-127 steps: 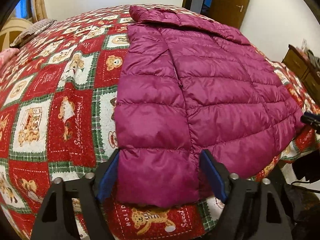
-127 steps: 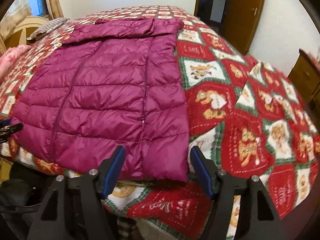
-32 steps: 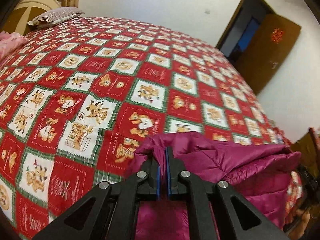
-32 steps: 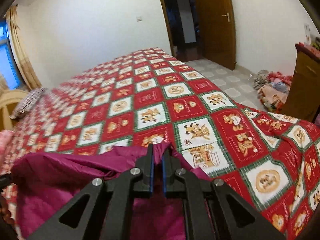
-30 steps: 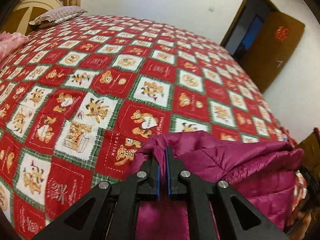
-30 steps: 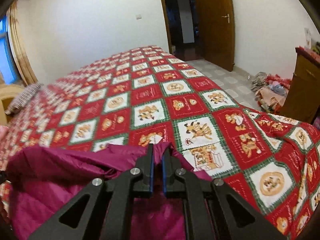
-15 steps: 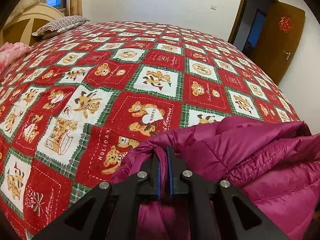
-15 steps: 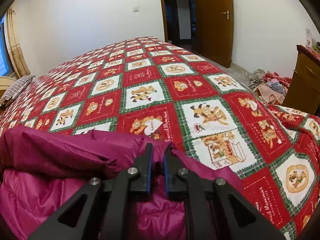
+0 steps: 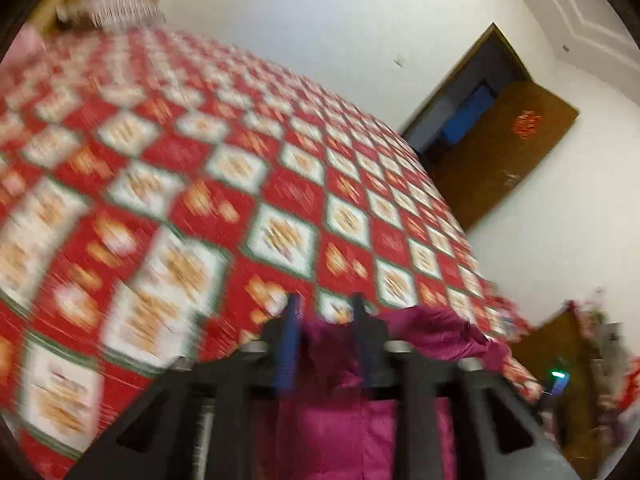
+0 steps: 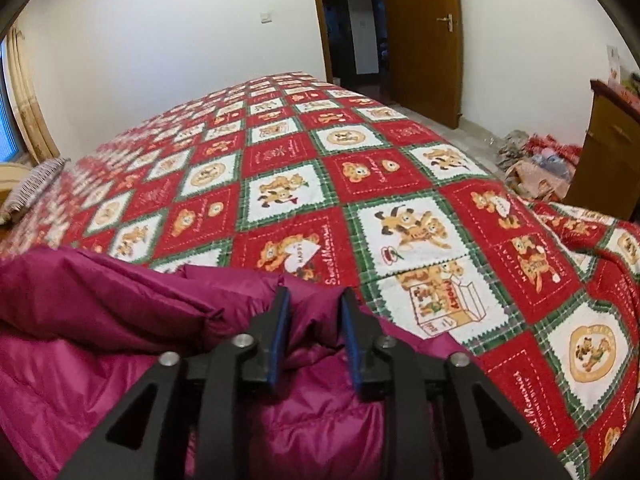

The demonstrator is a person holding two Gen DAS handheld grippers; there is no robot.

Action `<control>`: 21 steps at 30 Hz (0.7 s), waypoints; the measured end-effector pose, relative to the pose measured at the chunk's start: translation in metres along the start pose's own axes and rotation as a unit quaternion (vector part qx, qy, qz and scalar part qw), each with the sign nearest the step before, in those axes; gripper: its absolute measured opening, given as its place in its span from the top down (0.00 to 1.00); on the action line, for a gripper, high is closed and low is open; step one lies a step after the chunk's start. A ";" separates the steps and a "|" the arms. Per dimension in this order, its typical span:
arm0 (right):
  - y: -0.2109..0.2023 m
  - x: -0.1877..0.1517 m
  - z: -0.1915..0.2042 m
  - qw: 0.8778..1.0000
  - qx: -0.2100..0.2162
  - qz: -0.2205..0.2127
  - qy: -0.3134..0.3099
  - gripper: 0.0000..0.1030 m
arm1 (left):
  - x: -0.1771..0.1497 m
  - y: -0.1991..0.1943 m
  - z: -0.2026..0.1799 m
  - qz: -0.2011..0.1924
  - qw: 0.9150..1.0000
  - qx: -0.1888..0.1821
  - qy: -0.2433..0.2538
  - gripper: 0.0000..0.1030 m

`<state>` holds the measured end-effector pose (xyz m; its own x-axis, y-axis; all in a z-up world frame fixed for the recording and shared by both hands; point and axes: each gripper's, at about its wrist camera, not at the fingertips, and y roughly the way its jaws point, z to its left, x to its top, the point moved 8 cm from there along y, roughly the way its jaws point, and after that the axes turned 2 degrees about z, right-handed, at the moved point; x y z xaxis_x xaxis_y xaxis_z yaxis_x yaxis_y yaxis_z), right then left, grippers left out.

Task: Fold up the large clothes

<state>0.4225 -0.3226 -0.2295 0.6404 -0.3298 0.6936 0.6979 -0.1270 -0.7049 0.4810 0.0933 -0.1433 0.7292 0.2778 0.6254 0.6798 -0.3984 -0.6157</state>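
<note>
- Both pairs of jaws, pinched tight on the magenta fabric half a second ago, now stand parted: the left gripper (image 9: 325,307) and right gripper (image 10: 313,299) each show a clear gap between the blue pads, with cloth lying loose in the gap and nothing clamped.
- Between and under the right fingers (image 10: 279,332) the puffer jacket (image 10: 120,320) sits bunched in soft ridges, where four seconds back it lay spread flat.
- Judged from how it lies, the hem has been carried up over the body and let go; the jacket rests doubled at the near edge of the patchwork bedspread (image 10: 400,184), most of which is bare.
- Left-wrist view is heavily smeared, so that gripper is swinging fast; only a strip of jacket (image 9: 440,332) shows beyond its tips.
- Risk: the slippery, air-filled quilting may spring back and slide open once released, undoing the fold.
- Risk: a pad pulling away quickly could snag the loose fabric in the gap and drag the top layer askew.
- Risk: the bundle lies close to the mattress edge and could slump off it.
</note>
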 end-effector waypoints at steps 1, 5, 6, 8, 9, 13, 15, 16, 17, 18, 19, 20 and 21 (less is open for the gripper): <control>-0.004 0.003 -0.002 1.000 0.006 0.001 0.006 0.45 | 0.006 -0.007 0.000 -0.020 1.000 0.012 -0.002 0.24; -0.047 0.023 -0.012 0.997 0.037 -0.049 0.041 0.17 | 0.005 -0.018 -0.013 -0.038 0.999 0.007 -0.001 0.20; -0.060 0.028 -0.011 0.996 0.039 -0.062 0.041 0.17 | -0.002 -0.016 -0.021 -0.028 0.999 0.016 0.014 0.20; -0.081 0.031 0.006 0.997 0.051 -0.060 0.007 0.49 | -0.021 -0.012 -0.041 -0.017 0.997 0.034 0.061 0.20; -0.087 0.028 0.021 0.996 0.066 -0.050 -0.015 0.59 | -0.034 -0.011 -0.053 -0.014 0.995 0.042 0.088 0.20; -0.086 -0.003 0.100 0.988 0.114 0.010 -0.100 0.68 | -0.082 0.010 -0.102 -0.017 0.980 0.080 0.182 0.20; -0.071 -0.009 0.129 0.986 0.098 0.012 -0.135 0.68 | -0.089 0.026 -0.113 -0.015 0.973 0.101 0.205 0.20; -0.063 -0.008 0.135 0.986 0.088 0.009 -0.143 0.68 | -0.088 0.033 -0.116 -0.018 0.972 0.107 0.210 0.20; -0.049 -0.007 0.145 0.985 0.078 0.014 -0.152 0.69 | -0.084 0.041 -0.118 -0.024 0.970 0.115 0.215 0.20; -0.029 -0.007 0.154 0.985 0.069 0.028 -0.156 0.70 | -0.078 0.049 -0.118 -0.031 0.966 0.129 0.220 0.20; -0.018 -0.009 0.155 0.985 0.064 0.035 -0.155 0.70 | -0.074 0.056 -0.115 -0.033 0.964 0.142 0.222 0.20; -0.005 -0.011 0.158 0.985 0.063 0.041 -0.156 0.70 | -0.071 0.062 -0.111 -0.032 0.962 0.154 0.224 0.20; 0.010 -0.017 0.161 0.984 0.063 0.051 -0.161 0.70 | -0.068 0.073 -0.104 -0.027 0.960 0.166 0.223 0.20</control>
<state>0.4708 -0.1674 -0.2245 0.7631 -0.0196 0.6460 0.6463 0.0150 -0.7630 0.4733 -0.0458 -0.1811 0.6370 -0.1421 0.7577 0.7566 -0.0732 -0.6498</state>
